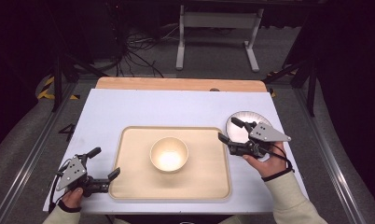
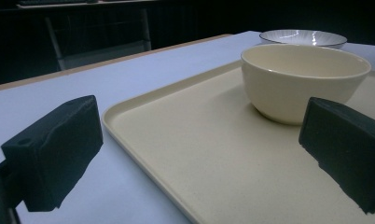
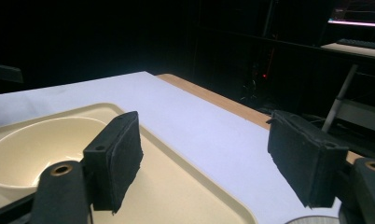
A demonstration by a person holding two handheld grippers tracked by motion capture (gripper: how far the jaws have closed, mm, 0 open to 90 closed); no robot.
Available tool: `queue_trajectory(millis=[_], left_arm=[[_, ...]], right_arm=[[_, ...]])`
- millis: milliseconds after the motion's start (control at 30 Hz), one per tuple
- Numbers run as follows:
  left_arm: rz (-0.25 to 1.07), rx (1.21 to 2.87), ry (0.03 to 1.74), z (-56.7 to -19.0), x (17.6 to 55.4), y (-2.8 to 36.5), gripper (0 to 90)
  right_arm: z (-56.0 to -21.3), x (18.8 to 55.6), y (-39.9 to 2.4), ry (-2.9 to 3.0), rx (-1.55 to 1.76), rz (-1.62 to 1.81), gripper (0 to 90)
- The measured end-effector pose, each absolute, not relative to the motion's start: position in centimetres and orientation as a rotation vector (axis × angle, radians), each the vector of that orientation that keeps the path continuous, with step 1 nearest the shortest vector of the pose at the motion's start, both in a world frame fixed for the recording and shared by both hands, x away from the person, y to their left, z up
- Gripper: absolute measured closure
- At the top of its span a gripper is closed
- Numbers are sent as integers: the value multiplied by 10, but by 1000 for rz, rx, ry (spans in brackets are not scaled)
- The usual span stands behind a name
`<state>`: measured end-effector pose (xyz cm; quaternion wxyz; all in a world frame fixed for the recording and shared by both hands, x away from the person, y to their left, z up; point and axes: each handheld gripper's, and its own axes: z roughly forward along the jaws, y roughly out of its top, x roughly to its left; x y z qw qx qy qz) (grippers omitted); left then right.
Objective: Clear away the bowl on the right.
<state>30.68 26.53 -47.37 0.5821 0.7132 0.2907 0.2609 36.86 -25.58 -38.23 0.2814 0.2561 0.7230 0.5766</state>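
A: Right, table layout first. A cream bowl [image 1: 169, 154] sits upright near the middle of a beige tray [image 1: 129, 184], which lies on the white table cover [image 1: 129, 107]. A wooden edge [image 1: 176, 84] of the table shows along the far side.

B: And the plate?

A: A white ribbed plate [image 1: 239, 121] rests on the cover just off the tray's right rim, well apart from the bowl.

B: Right gripper?

A: The right gripper [image 1: 231, 129] hangs over the plate's near-left part, jaws spread wide with nothing between them. In the right gripper view its pads [image 3: 115, 158] frame the tray's right rim and bare cover; the plate's edge [image 3: 311, 219] shows at the bottom, below the jaws.

B: Left?

A: The left gripper [image 1: 105, 162] is at the tray's near-left corner, low over the table, jaws also spread and empty. In the left gripper view one pad [image 2: 55, 149] is over the cover, the other over the tray, pointing toward the bowl [image 2: 302, 79].

B: Obstructions?

A: The tray's raised rim lies between each gripper and the bowl. Beyond the table: floor cables [image 1: 139, 51] and a white stand frame [image 1: 218, 28].
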Motion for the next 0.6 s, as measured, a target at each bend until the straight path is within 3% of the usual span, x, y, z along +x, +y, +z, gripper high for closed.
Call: queue_trajectory(millis=[600], left_arm=[[609,1673,674,-473,307,266,2]], right_arm=[[-411,367,-273,1889,791,1573,263]])
